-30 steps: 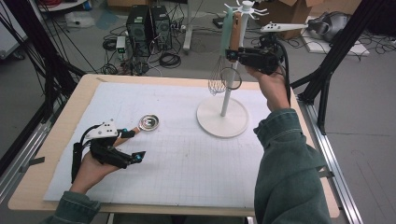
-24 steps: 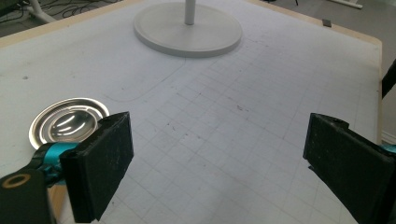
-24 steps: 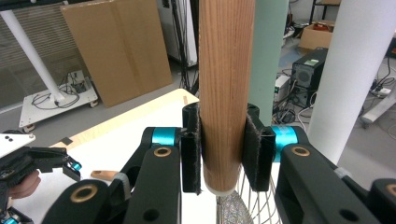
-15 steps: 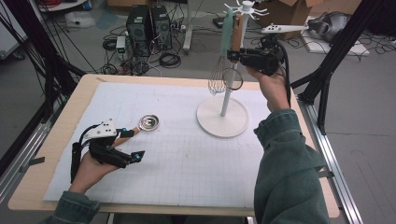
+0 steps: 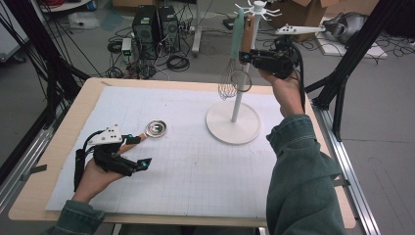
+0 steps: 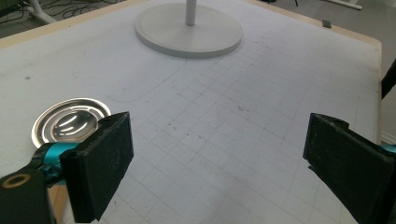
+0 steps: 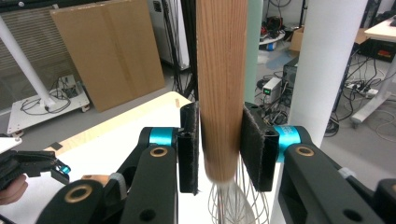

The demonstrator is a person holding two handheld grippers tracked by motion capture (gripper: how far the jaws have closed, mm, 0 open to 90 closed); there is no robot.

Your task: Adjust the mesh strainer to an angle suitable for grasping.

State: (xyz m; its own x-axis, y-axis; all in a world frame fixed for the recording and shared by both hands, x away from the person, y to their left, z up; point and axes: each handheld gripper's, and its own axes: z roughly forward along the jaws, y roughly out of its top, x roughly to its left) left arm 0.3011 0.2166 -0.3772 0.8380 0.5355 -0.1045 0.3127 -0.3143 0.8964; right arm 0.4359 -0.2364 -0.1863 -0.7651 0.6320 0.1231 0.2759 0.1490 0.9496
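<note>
So the utensil stand (image 5: 234, 120) sits right of centre in the high view, on the mat (image 5: 195, 166) that covers most of the table (image 5: 63, 125). A whisk (image 5: 229, 81) hangs up beside its pole, upper middle of frame, with the right gripper (image 5: 243, 57) at its handle. The small metal dish (image 5: 155, 129) lies left of centre, and the left gripper (image 5: 140, 151) is just below-left of it.

Whisk handle (image 7: 221, 88): bare wood, matt, with visible straight grain. Whisk wires (image 5: 227, 82): thin, bright metal. Right gripper (image 7: 219, 144): black pads of rough, matt texture; glossy blue metal collars. Stand (image 5: 233, 123): smooth, matt white finish. Strainer bowl (image 6: 70, 122): polished, mirror-like metal. Counter (image 5: 78, 100): light wood edge under a matt white gridded mat (image 6: 224, 126).
</note>
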